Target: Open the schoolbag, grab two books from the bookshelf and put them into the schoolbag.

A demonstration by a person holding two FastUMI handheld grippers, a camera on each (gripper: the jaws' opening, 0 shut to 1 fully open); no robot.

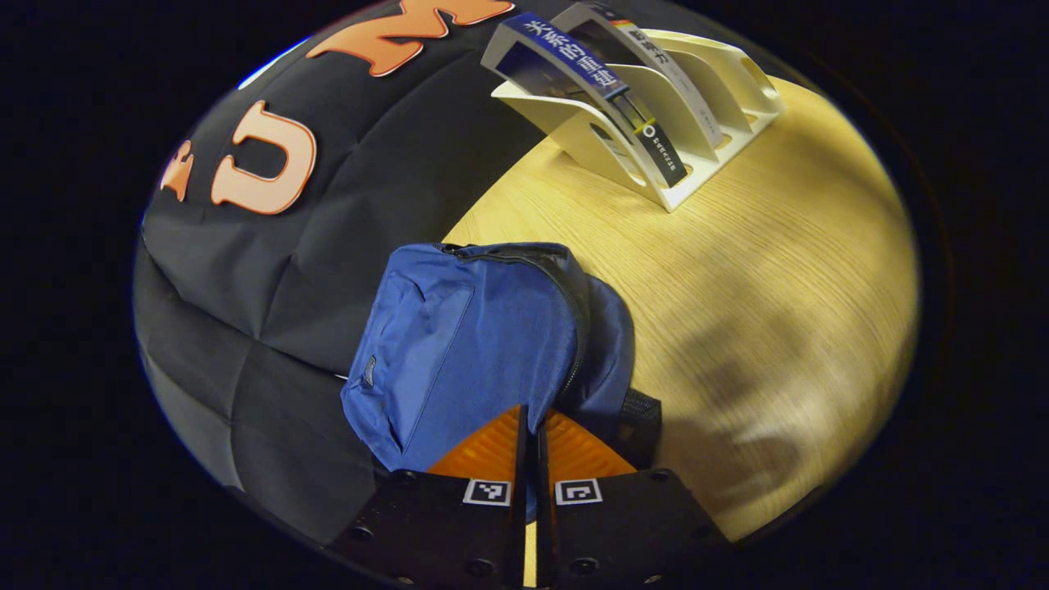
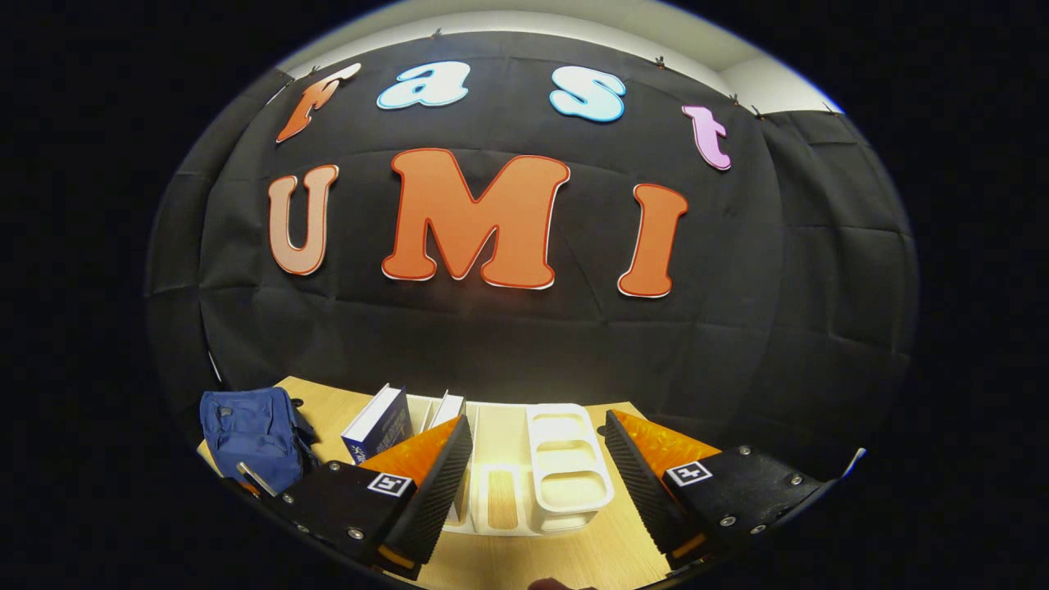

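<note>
Schoolbag (image 1: 483, 336), blue, zipper closed along its edge, lies on the wooden surface (image 1: 762, 279) against the black cloth wall. Left gripper (image 1: 531, 434) sits just at its near end, jaws clenched together on nothing. Bookshelf (image 1: 656, 98), white, slotted, at 1 o'clock of the bag, well apart, holds two books (image 1: 574, 61) leaning. Right gripper (image 2: 537, 451) faces the bookshelf, jaws released wide.

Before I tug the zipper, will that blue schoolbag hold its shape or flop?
Probably flop: the schoolbag is soft cloth, creased and sagging on the table. It may slide too, since it looks light and nearly empty.
</note>
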